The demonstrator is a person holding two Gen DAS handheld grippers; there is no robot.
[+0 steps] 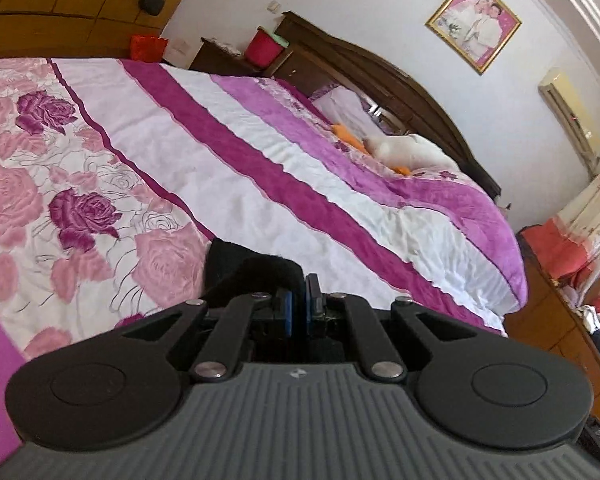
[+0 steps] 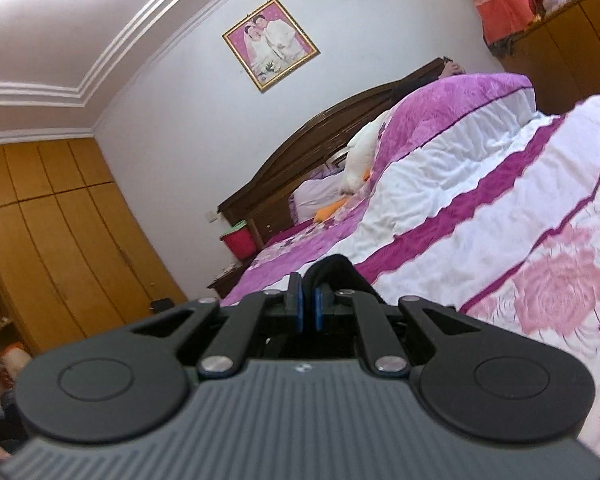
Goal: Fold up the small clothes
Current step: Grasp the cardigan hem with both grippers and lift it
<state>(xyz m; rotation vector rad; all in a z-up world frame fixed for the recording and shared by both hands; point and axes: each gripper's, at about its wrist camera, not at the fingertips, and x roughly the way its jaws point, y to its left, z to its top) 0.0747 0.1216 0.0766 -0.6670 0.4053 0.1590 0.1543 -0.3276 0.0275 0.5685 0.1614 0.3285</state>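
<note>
Black garment (image 1: 256,268) is pinched at both ends right now, lifted just over the bed (image 1: 228,168). My left gripper (image 1: 299,312) has its jaws clamped tight on a dark fold of it, blue pads nearly touching, with the rest of the cloth bunched off to the left side of the fingers. My right gripper (image 2: 308,308) is doing the same thing, jaws closed on another black edge (image 2: 336,272) that pokes up just past the tips. Underneath is the rose-print bedspread (image 1: 40,184) with magenta and white stripes. Further up the bed there's a white plush toy (image 1: 408,152) by the dark wooden headboard (image 1: 380,60), and a framed wedding photo (image 1: 474,24) on the wall.
</note>
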